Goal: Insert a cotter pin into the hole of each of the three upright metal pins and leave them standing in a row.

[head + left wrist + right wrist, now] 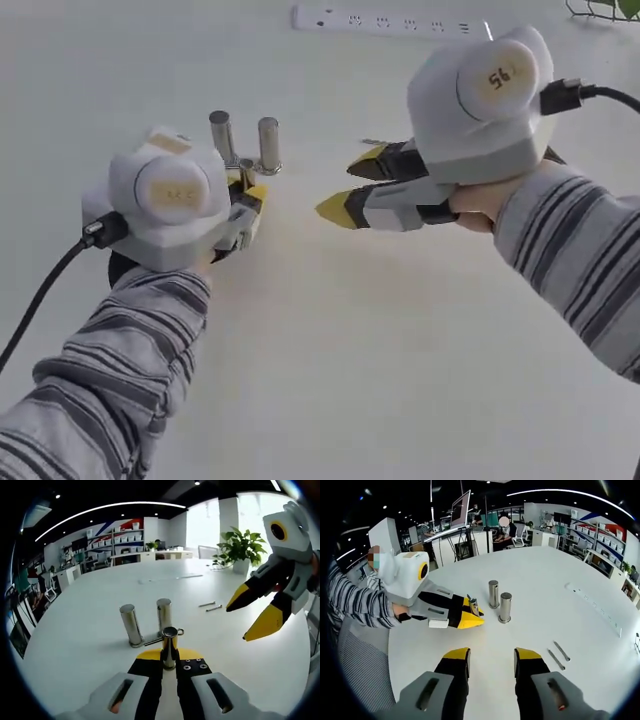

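Evidently the left gripper had its yellow-tipped black fingers closed on a short polished steel cylinder pin. They clamped it low on the shaft, which kept it upright and left the top end clear to work on. A slim grey wire cotter pin seemed to pass through that top end, with a small loop showing on one side and straight legs on the other, though the detail was too fine to be sure. Just beyond the fingertips, two matching steel pins stood upright close beside each other on the glossy white bench. They were smooth and mirror-bright, each with a slightly flared foot. Whether they carried cotter pins could not be told.

The right gripper hovered over the bench to the right of the pins, near them but touching nothing. Its own fingers were spread wide with nothing between them, probably free to fetch more wire. Two loose cotter pins, thin and dull grey, lay side by side farther along the bench, well apart from the standing pins.
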`<action>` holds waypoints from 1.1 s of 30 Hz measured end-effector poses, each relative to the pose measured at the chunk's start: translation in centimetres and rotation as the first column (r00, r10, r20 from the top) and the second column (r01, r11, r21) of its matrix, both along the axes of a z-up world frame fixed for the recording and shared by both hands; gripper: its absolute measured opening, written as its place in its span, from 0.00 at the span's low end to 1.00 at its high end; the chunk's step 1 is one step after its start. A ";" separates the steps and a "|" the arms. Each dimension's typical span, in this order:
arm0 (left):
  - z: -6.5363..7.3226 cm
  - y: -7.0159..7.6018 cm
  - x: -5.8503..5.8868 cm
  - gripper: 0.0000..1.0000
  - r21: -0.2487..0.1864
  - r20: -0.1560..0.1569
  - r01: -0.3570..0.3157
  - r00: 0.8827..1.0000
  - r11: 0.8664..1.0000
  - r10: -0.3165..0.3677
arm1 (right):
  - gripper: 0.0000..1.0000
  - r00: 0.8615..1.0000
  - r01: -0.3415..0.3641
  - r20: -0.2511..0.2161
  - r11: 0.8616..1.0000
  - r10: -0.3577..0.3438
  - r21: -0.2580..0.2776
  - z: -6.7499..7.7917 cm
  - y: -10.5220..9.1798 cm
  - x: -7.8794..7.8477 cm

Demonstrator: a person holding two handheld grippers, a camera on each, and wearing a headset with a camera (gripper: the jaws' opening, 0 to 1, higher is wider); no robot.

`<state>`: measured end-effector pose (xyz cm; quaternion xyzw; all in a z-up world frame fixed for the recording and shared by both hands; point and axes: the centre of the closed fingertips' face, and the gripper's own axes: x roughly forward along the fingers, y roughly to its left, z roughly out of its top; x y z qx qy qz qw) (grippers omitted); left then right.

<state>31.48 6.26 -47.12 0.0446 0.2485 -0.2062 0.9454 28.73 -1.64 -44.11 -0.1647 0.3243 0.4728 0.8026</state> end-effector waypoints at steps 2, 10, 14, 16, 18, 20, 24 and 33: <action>-0.1 0.2 0.1 0.05 -0.009 -0.009 -0.006 1.000 1.000 0.006 | 0.31 1.000 0.005 -0.002 1.000 -0.005 -0.001 -0.2 -0.1 0.0; -0.4 0.4 0.3 0.05 0.003 -0.010 0.000 1.000 1.000 0.000 | 0.32 0.999 0.024 -0.022 1.000 -0.023 0.020 -0.3 0.0 -0.3; -0.4 0.6 0.6 0.05 -0.002 -0.005 -0.002 1.000 1.000 0.002 | 0.32 0.999 0.027 -0.022 0.999 -0.026 0.018 -0.3 0.0 -0.4; -0.5 0.6 0.7 0.05 -0.002 -0.004 0.001 1.000 1.000 -0.001 | 0.32 0.999 0.029 -0.024 0.999 -0.028 0.019 -0.4 0.0 -0.3; -0.5 0.5 0.7 0.05 0.004 0.000 0.007 1.000 1.000 -0.007 | 0.32 0.999 0.031 -0.027 0.999 -0.030 0.018 -0.5 0.0 -0.3; -0.5 0.5 0.7 0.05 0.008 0.002 0.009 1.000 1.000 -0.009 | 0.32 0.999 0.035 -0.028 0.999 -0.034 0.021 -0.5 0.0 -0.3; -0.5 0.5 0.8 0.06 0.010 0.007 0.009 1.000 1.000 -0.009 | 0.33 0.999 0.043 -0.036 0.998 -0.041 0.035 -0.4 0.2 -0.3; -1.1 0.6 0.6 0.08 -0.017 -0.034 -0.007 0.999 1.000 0.006 | 0.34 0.998 0.051 -0.032 0.997 -0.050 0.056 0.0 0.4 -0.3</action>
